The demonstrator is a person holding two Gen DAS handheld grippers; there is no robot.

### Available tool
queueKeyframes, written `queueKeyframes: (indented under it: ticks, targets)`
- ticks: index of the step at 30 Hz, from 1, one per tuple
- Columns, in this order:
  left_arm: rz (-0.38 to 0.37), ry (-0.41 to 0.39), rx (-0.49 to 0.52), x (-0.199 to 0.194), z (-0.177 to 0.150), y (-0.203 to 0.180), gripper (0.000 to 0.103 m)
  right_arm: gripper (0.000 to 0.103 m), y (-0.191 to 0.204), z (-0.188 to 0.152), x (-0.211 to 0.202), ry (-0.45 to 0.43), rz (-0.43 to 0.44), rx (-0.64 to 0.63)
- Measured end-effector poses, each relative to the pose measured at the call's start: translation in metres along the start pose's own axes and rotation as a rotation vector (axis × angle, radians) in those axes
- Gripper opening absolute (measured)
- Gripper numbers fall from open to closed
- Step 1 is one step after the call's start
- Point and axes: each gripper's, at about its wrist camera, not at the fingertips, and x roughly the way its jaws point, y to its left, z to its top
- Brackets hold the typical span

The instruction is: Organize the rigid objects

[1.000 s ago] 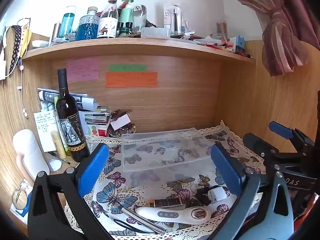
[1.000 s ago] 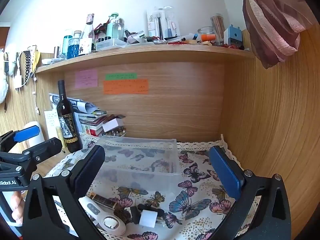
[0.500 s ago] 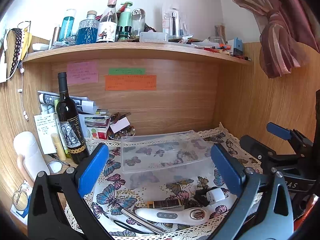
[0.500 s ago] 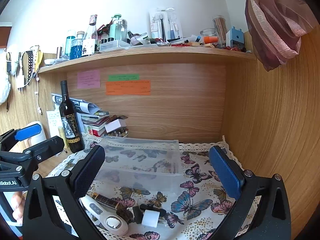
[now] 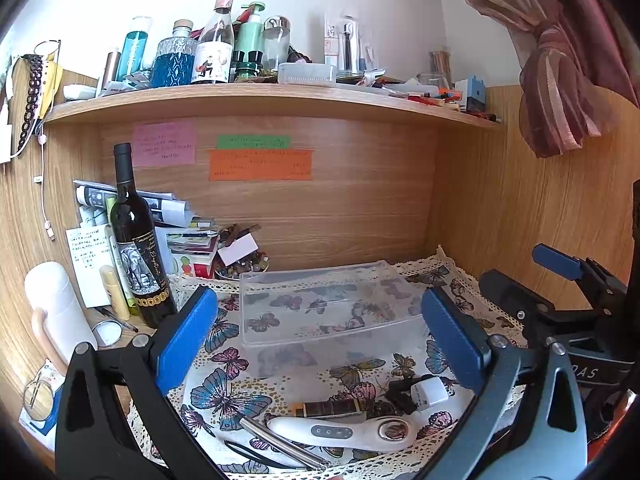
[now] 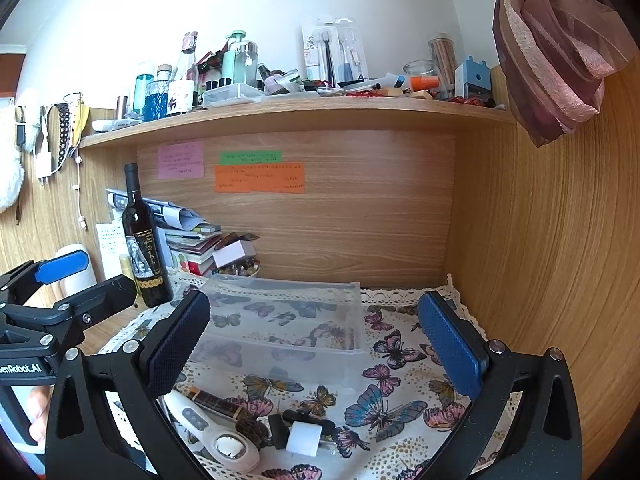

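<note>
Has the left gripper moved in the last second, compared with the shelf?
Yes. In the left wrist view the shelf now sits lower and looks slightly smaller, so the left gripper has tilted upward, perhaps backing off a little.

On the butterfly cloth (image 5: 224, 396) lay one clear plastic bin (image 5: 328, 304), one white handheld device (image 5: 340, 434), one brown tube (image 5: 330, 408), one metal rod (image 5: 280, 442). One wine bottle (image 5: 136, 248) stood far left; three sticky notes (image 5: 260, 164) hung behind.

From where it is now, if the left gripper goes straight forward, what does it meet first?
Probably the clear plastic box, lying between the open left gripper's fingers ahead; depth is uncertain. The small items lie below its line.
</note>
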Motion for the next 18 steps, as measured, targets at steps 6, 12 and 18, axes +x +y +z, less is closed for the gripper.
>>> queueKeyframes:
  ticks: [6, 12, 18]
  targets:
    - [-0.001, -0.002, 0.002, 0.0010, 0.0001, -0.0011, 0.103, 0.103, 0.0011, -0.0003, -0.0002, 0.000, 0.002, 0.002]
    - [-0.001, -0.001, 0.000, 0.0014, -0.0001, -0.0016, 0.103, 0.103, 0.0009, -0.0004, 0.0000, 0.004, 0.005, 0.006]
    - [-0.004, 0.004, -0.007, 0.0014, -0.0009, -0.0027, 0.103, 0.103, 0.0015, -0.0003, -0.0003, 0.003, 0.003, 0.006]
